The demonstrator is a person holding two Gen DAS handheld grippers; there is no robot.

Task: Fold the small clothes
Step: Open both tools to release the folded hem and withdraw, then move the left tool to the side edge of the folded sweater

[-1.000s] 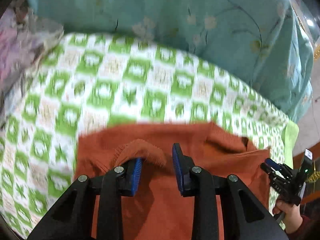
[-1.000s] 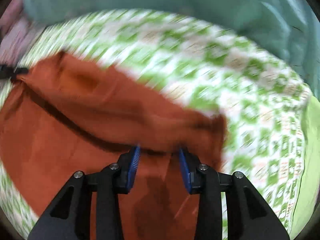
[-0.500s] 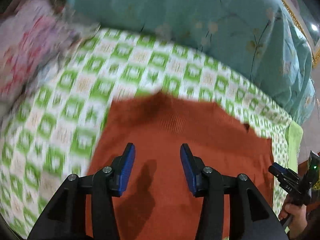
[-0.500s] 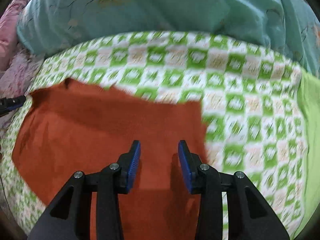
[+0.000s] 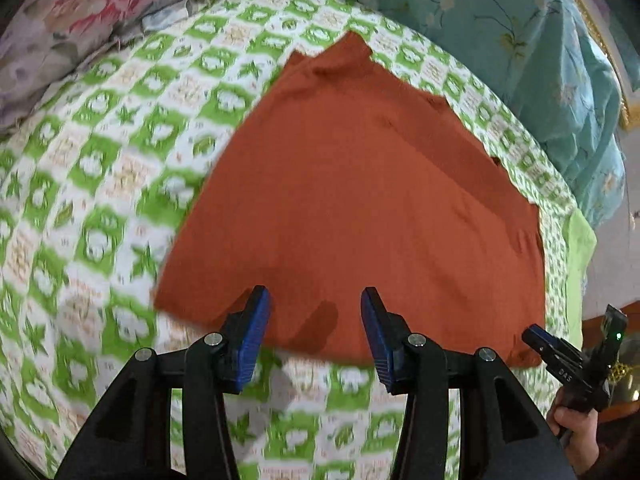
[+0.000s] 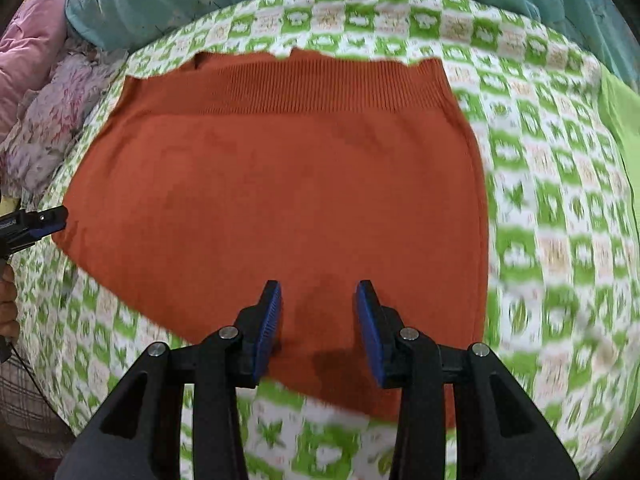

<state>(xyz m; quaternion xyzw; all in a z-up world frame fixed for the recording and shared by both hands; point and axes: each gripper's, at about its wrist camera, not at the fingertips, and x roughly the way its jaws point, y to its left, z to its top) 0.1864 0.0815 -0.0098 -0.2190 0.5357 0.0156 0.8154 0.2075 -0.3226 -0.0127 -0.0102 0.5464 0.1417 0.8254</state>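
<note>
A rust-orange knitted garment [image 5: 360, 200] lies folded flat on the green-and-white checked bedsheet [image 5: 120, 160]; it also shows in the right wrist view [image 6: 280, 184], with its ribbed hem [image 6: 320, 84] at the far edge. My left gripper [image 5: 316, 320] is open and empty, above the garment's near edge. My right gripper [image 6: 318, 312] is open and empty, above the garment's near right part. The right gripper also shows at the lower right of the left wrist view [image 5: 560, 360], and the left gripper's tip shows at the left edge of the right wrist view [image 6: 36, 220].
A teal flowered quilt [image 5: 520, 40] is bunched along the far side of the bed. A pink-purple flowered blanket [image 5: 80, 12] lies at the left. A plain lime-green cloth [image 6: 620, 112] lies at the bed's right edge.
Both grippers have let go of the garment's folded-over edge and pulled back toward me. The garment now lies flat and more of it is in view.
</note>
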